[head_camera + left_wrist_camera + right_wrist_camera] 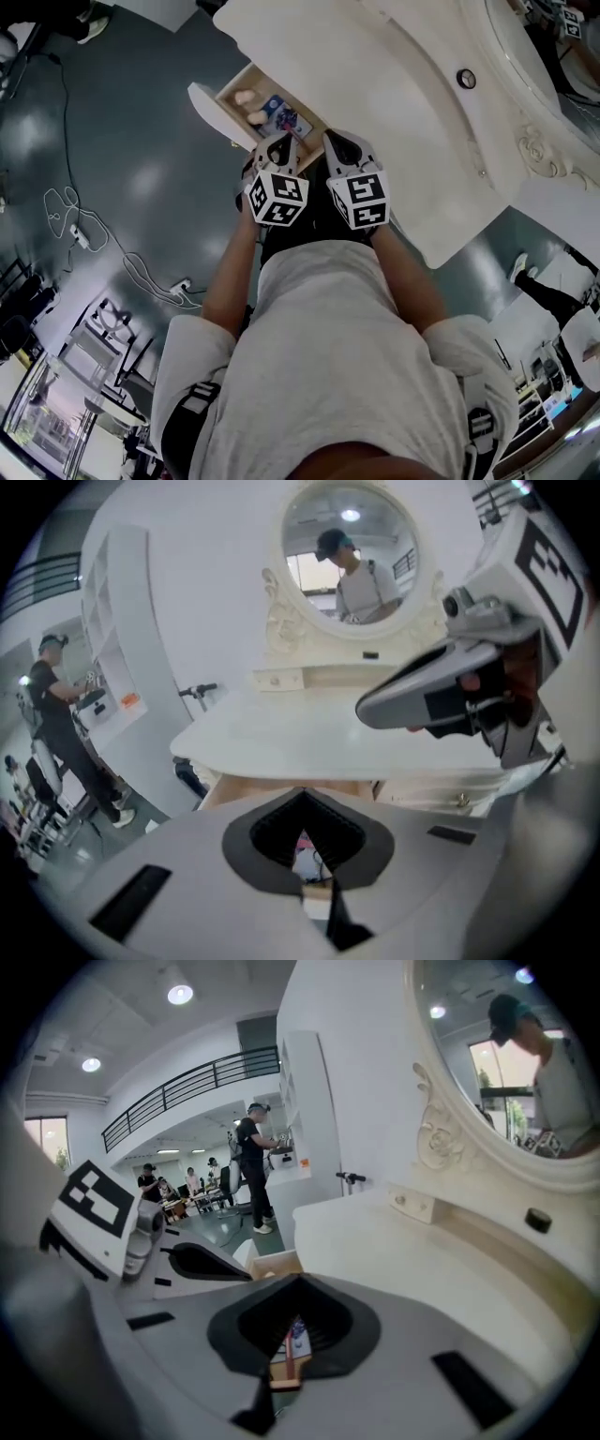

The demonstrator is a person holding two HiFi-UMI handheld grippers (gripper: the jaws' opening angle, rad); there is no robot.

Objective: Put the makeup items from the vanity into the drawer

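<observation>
As the head camera looks steeply down, the left gripper (279, 142) and right gripper (342, 145) sit side by side just above the open drawer (214, 114) of the white vanity. The drawer holds a beige item (246, 97) and a blue-printed pack (284, 114). A small dark round object (466, 79), possibly a jar but too small to tell, lies on the worktop (375, 56), well apart from the drawer. Left gripper view: jaws clenched with nothing between them; the oval mirror (349, 560) stands ahead. Right gripper view: jaws clenched and empty; a drawer corner shows beyond them, and the dark round object lies near the mirror base.
</observation>
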